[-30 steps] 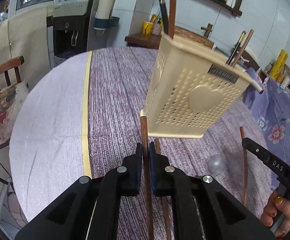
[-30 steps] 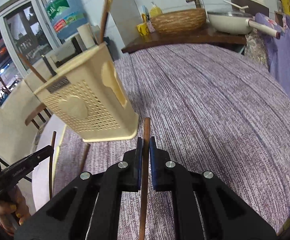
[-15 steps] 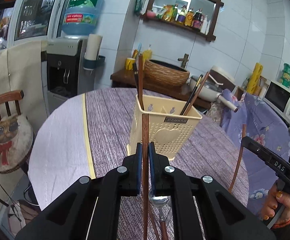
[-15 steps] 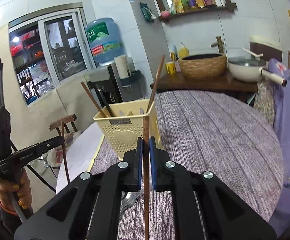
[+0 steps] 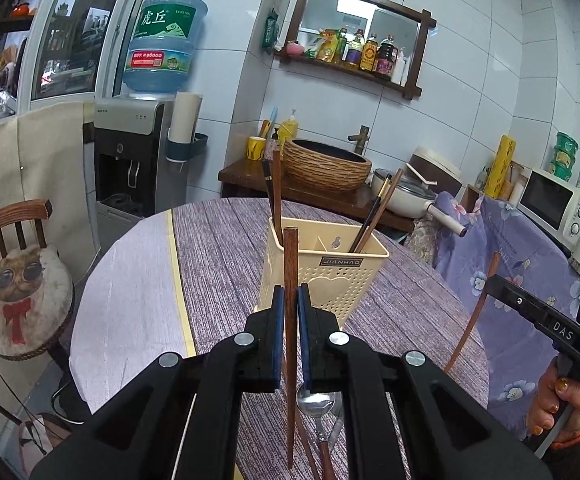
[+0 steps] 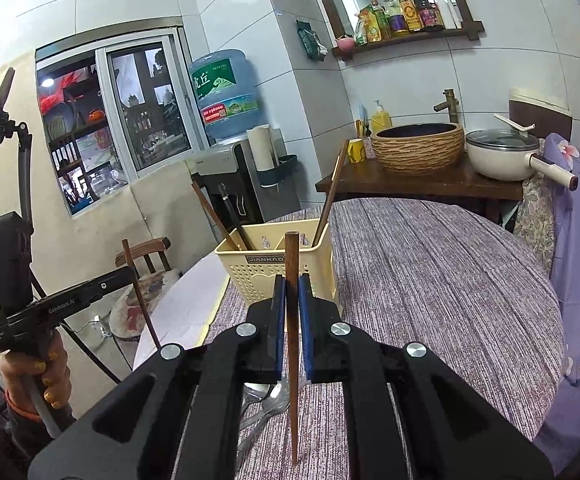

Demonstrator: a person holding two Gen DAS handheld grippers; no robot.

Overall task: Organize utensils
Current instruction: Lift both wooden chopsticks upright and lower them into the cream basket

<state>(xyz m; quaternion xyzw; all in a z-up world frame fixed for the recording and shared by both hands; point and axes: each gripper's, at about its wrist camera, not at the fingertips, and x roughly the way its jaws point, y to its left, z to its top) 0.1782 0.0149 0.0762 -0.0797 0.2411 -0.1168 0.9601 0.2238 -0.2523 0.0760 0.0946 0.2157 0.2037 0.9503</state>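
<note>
We see a matt, dark-grained wooden chopstick point(image 5: 290, 280) in the black plastic left gripper point(image 5: 290, 300), whose pads look blue and rubbery. At twelve o'clock stands a cream perforated plastic holder point(image 5: 329, 276). The table point(image 5: 218, 264) wears rough woven purple cloth. At six o'clock, glossy metal spoons point(image 5: 315, 402) shine.

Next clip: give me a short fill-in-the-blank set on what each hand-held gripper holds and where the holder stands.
The left hand-held gripper is shut on a wooden ____.
The right hand-held gripper holds ____ chopstick.
The cream utensil holder stands on the ____ table.
On the table beneath the grippers lie metal ____.

Missing: chopstick; one; round; spoons
</note>
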